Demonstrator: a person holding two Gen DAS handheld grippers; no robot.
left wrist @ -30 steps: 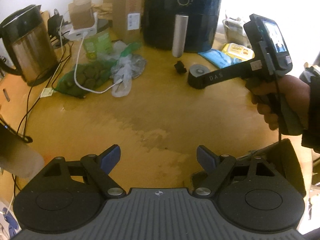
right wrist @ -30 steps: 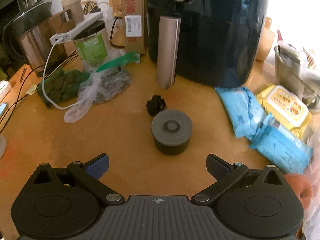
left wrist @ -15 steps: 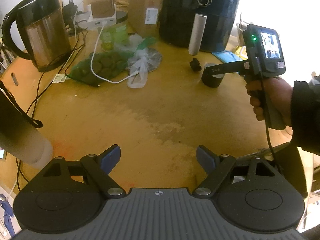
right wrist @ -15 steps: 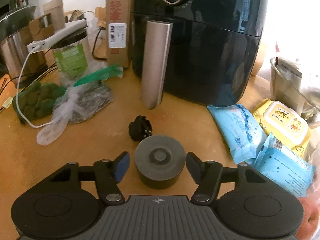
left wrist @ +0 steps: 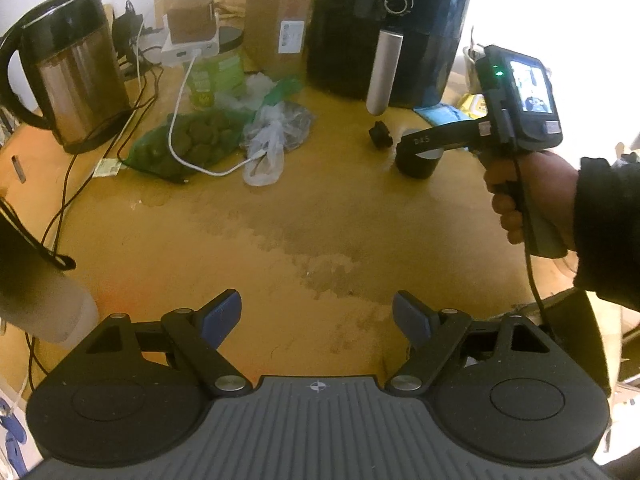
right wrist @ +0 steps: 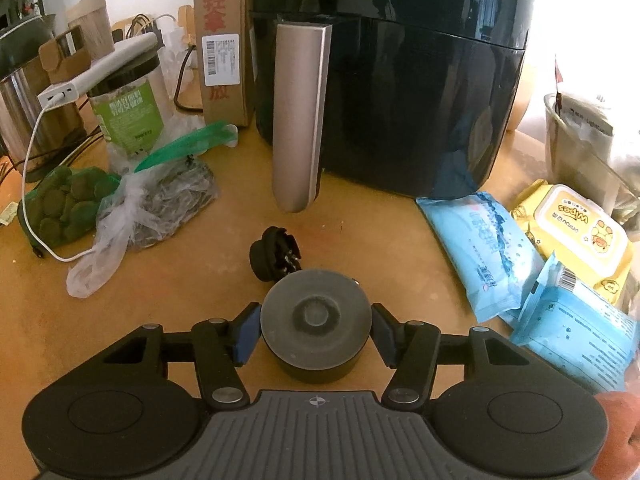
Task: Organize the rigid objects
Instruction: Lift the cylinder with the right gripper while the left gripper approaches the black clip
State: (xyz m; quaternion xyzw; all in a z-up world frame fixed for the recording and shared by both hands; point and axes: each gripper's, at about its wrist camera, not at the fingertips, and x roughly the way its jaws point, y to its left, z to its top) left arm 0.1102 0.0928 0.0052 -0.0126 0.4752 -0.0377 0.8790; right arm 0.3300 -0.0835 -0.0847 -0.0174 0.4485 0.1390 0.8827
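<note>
A dark grey round canister (right wrist: 315,322) stands on the wooden table (right wrist: 160,300), between the blue pads of my right gripper (right wrist: 315,334). The pads touch its two sides. A small black plug-like part (right wrist: 274,260) lies just behind it. In the left wrist view the canister (left wrist: 418,160) shows at the far right under the right gripper's fingers (left wrist: 436,142). My left gripper (left wrist: 317,316) is open and empty, low over the table's near side.
A black air fryer (right wrist: 400,80) with a metal handle stands behind the canister. Wipes packs (right wrist: 480,248) lie to the right. Plastic bags (right wrist: 152,208), a green-labelled jar (right wrist: 128,112), a cardboard box (right wrist: 222,40), cables and a kettle (left wrist: 76,76) crowd the left.
My right gripper has moved forward around the canister and closed its fingers onto it. My left gripper has drawn back a little and stayed open.
</note>
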